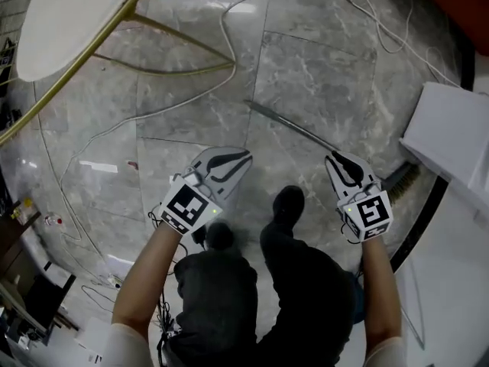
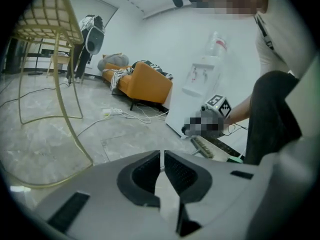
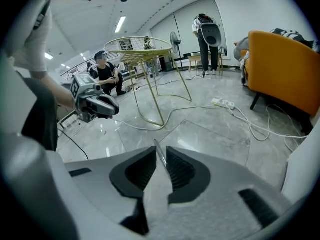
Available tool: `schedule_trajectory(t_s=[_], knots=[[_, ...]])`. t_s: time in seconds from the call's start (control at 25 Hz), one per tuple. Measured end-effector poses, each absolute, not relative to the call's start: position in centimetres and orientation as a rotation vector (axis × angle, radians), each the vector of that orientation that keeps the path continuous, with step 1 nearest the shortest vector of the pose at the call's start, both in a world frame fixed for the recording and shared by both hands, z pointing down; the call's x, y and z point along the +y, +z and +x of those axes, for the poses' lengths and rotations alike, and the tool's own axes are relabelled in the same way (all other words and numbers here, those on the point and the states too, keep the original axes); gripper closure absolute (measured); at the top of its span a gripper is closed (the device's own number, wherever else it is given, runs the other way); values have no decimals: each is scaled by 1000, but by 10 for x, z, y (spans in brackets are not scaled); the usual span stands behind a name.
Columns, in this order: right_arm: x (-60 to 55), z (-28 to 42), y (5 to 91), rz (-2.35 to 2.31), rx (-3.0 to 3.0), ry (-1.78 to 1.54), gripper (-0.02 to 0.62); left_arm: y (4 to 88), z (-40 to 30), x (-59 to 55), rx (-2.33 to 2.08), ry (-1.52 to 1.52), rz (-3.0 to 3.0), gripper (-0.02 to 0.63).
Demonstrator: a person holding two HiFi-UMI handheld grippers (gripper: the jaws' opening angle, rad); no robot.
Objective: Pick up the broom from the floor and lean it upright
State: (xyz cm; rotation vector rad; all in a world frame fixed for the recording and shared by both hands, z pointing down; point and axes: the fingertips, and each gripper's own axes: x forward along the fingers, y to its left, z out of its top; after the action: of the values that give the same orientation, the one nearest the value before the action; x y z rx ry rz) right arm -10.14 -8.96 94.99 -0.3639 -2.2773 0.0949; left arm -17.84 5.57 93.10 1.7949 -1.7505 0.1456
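Both grippers hang low over the grey marble floor, held out in front of the person's dark shoes.

At the far left stands a round white table on thin gold wire legs. A white cable trails across the tiles from beneath it toward the far right.

Nearer, left of the shoes, the left gripper points far and to the right. Its own view shows the two dark pads drawn almost together with only a thin slit between them and nothing in it. That view also takes in an orange armchair and a water dispenser against the far wall.

Right of the shoes lies the broom. Its thin grey handle runs from the far middle of the floor, slanting near and rightward into the right gripper. That gripper's jaws are pressed onto the handle, which shows as a narrow grey strip between the ribbed pads. I cannot tell whether the handle's far end touches the tiles.

Just right of that gripper, the brush head sits low with its bristles showing, close beside a white box-shaped unit at the right edge.
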Motion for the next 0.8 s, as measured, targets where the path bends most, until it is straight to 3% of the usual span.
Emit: schedule_trajectory(t_s=[0.8], knots=[[-83,-95,1148,-548,-2106,-99,456,1055,-165,51,-1542,186,1941,581]])
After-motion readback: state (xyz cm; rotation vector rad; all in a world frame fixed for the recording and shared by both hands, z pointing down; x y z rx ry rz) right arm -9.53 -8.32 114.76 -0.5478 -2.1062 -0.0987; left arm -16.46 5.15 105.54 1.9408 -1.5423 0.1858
